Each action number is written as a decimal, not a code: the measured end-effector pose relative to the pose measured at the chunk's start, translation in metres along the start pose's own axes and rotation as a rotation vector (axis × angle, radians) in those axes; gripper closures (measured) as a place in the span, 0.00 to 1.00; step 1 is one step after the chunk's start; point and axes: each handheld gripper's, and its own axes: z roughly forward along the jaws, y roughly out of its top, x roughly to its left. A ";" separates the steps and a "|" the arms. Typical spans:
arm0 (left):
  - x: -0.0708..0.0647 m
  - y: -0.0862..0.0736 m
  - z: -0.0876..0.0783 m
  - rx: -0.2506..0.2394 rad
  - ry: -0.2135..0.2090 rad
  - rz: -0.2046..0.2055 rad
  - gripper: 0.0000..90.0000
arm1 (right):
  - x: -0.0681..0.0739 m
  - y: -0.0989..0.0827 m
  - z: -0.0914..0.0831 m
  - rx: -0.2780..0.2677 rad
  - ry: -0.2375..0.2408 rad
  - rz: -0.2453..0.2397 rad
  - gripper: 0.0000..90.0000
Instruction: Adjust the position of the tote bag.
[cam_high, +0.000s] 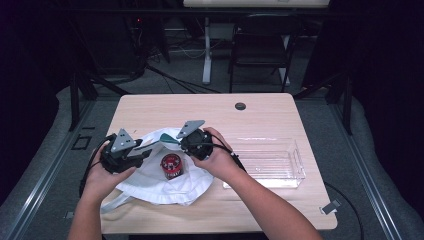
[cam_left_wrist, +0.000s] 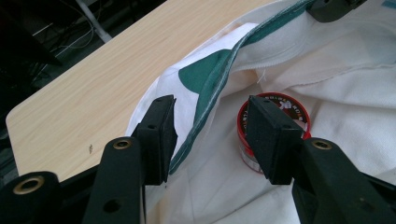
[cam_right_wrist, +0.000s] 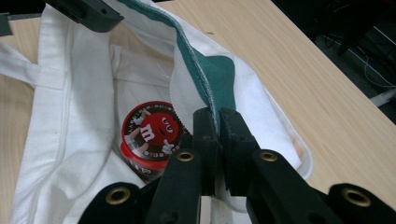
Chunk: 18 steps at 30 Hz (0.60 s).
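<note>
A white cloth bag (cam_high: 165, 187) with a green-trimmed rim lies on the wooden table (cam_high: 260, 122), its mouth held up. Inside it stands a red candy can (cam_high: 170, 166), also seen in the left gripper view (cam_left_wrist: 295, 112) and in the right gripper view (cam_right_wrist: 152, 130). My right gripper (cam_right_wrist: 218, 114) is shut on the bag's green rim (cam_right_wrist: 212, 79) and lifts it. My left gripper (cam_left_wrist: 211, 107) is open; the bag's rim (cam_left_wrist: 210, 88) runs between its jaws and the pads do not press on it. In the high view the left gripper (cam_high: 146, 149) and the right gripper (cam_high: 175, 142) face each other over the bag.
A clear plastic tray (cam_high: 270, 162) sits on the table to the right of the bag. A round cable hole (cam_high: 240, 106) is near the far edge. Beyond the table stand a chair (cam_high: 260, 45) and a desk leg (cam_high: 206, 50) on the floor.
</note>
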 end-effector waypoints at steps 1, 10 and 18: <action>0.001 0.000 -0.002 -0.002 0.002 -0.005 0.58 | 0.000 0.000 0.000 -0.001 -0.003 0.003 0.95; 0.011 -0.010 -0.011 -0.001 0.024 -0.034 0.58 | -0.002 0.001 0.001 -0.002 -0.008 0.007 0.95; 0.018 -0.017 -0.013 0.009 0.036 -0.054 0.57 | -0.007 0.004 0.000 -0.001 -0.010 0.018 0.95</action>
